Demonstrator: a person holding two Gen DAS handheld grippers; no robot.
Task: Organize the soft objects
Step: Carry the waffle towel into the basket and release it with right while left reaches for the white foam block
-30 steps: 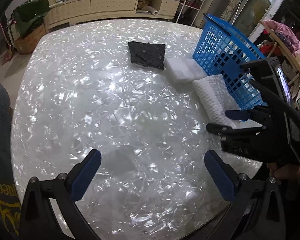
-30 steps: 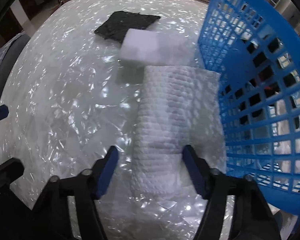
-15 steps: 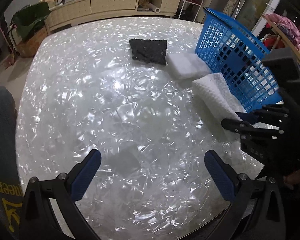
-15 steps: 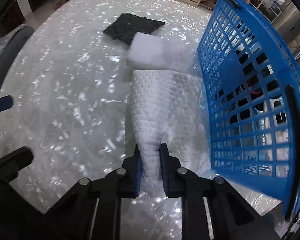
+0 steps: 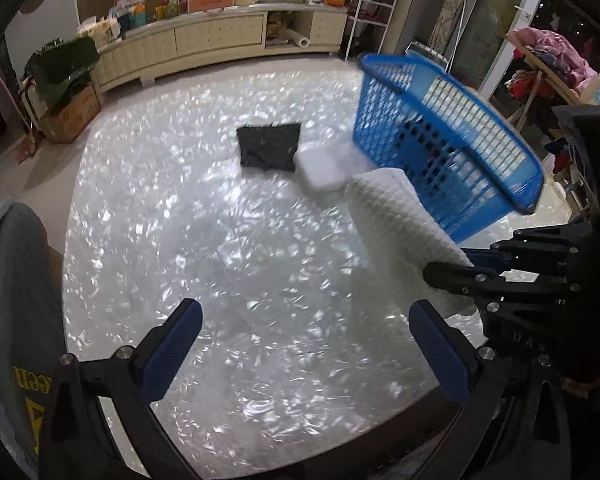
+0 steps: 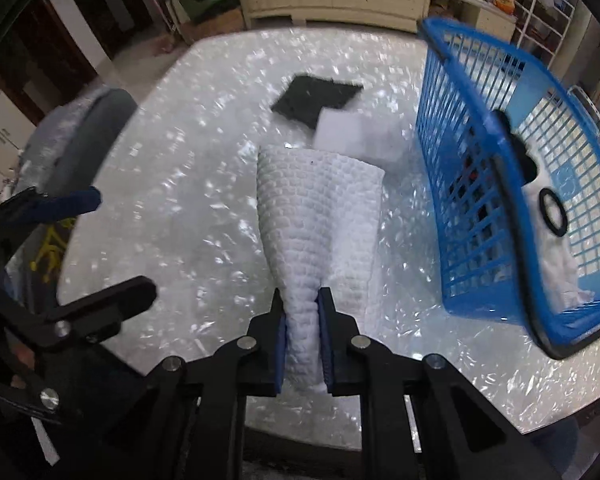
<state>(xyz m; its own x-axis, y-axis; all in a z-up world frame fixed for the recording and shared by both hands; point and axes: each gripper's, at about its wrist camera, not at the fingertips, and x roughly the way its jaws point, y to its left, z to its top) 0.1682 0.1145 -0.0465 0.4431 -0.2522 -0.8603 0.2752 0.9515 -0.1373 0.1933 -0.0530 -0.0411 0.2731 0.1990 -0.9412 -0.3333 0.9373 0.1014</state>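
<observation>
On the counter lie three soft things, counted from the far side: one black pad, one white sponge touching the pad's near corner, and one white waffle cloth, its far end just beside the sponge. One blue basket stands at about two o'clock from the cloth, right next to it; inside, something white with a black ring shows through the bars, but what it is cannot be told.

Two grippers are in view. The right gripper has just been closing its jaws, and they now clench the near end of the cloth, which is bunched narrow between the blue pads and fans out wide toward twelve o'clock. From the left wrist view the cloth slopes up from the counter to that grip. The left gripper hangs over bare counter at about nine o'clock from the cloth, its jaws released and wide apart with nothing between them.

The counter top is round-edged, glossy, white with a crackled, pearly shimmer. Beyond it runs a long cream sideboard loaded with boxes and bottles, a wire rack at one o'clock, and a grey chair back at the counter's eight o'clock edge.
</observation>
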